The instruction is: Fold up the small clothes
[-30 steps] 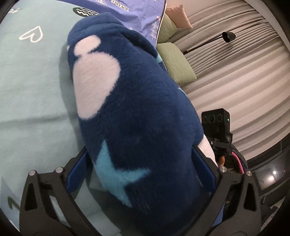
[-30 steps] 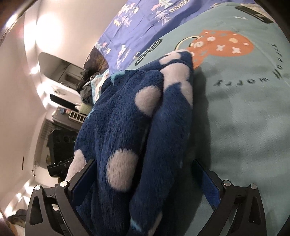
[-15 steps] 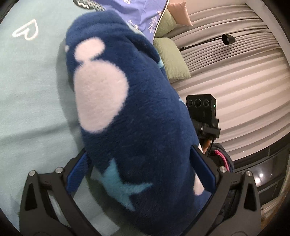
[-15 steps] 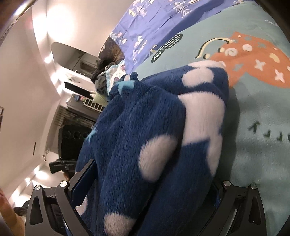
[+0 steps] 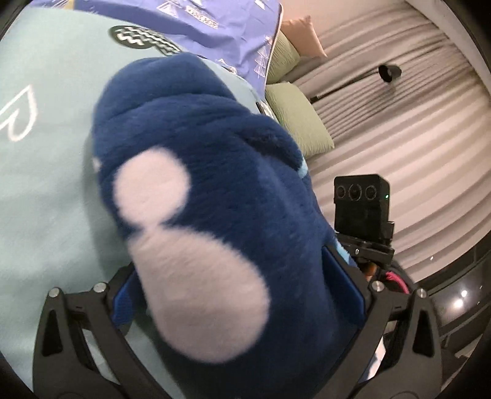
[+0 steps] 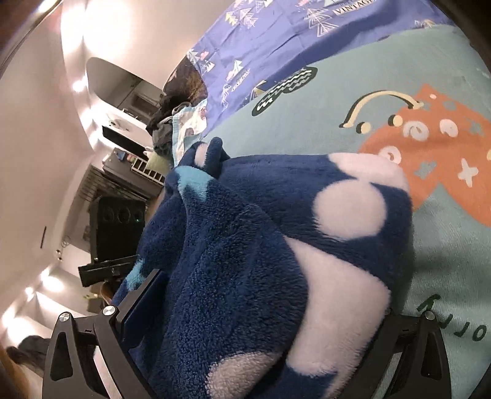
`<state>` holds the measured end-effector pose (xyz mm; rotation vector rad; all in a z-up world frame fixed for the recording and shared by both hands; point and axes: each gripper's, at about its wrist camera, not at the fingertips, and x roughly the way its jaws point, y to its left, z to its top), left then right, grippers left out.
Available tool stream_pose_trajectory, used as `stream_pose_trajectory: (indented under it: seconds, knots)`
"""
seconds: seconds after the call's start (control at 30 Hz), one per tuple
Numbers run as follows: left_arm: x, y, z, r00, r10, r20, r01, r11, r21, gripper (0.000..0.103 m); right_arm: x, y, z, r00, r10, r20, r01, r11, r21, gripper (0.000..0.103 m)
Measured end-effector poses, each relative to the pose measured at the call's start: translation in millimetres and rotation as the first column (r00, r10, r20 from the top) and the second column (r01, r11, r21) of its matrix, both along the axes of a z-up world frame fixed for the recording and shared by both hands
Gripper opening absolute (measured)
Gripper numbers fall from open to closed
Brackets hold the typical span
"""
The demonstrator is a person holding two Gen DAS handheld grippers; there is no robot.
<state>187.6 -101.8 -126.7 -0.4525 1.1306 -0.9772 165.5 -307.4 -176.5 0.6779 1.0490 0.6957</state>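
A thick dark-blue fleece garment (image 5: 214, 190) with white blobs and light-blue stars lies bunched on the teal blanket (image 5: 46, 184). It fills the gap of my left gripper (image 5: 231, 294), whose blue pads (image 5: 122, 300) stand wide apart on either side: open. In the right wrist view the same fleece (image 6: 245, 245) bulges between the spread fingers of my right gripper (image 6: 267, 307), also open. The fingertips are buried in the fleece. The right gripper's black camera box (image 5: 362, 202) shows just beyond the garment.
A purple printed sheet (image 5: 214, 18) lies past the blanket (image 6: 337, 101), which bears an orange print (image 6: 429, 159). Green pillows (image 5: 294, 122), a pale curtain (image 5: 399, 122) and a black lamp (image 5: 388, 72) are at the bedside. A heap of other clothes (image 6: 178, 122) lies beyond the fleece.
The fleece has come closer and larger in both views, its white blobs sliding toward the cameras. The bundle looks more bunched up. The finger gaps are the same width.
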Motion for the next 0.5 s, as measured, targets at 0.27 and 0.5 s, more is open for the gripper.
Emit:
stream_pose_trajectory:
  seconds: [0.27,0.5]
  knots:
    - [-30,1,45,0.97,0.021,0.243,-0.043,0.995,0.089,0.078,-35,-6,39,0.987,-0.104,0.125,0.108,0.994,-0.025,0.058]
    - [-72,0,96,0.901,0.021,0.433,-0.075,0.991,0.108,0.065,-84,-6,98,0.939,-0.189,0.286,0.218,0.973,-0.075,0.05]
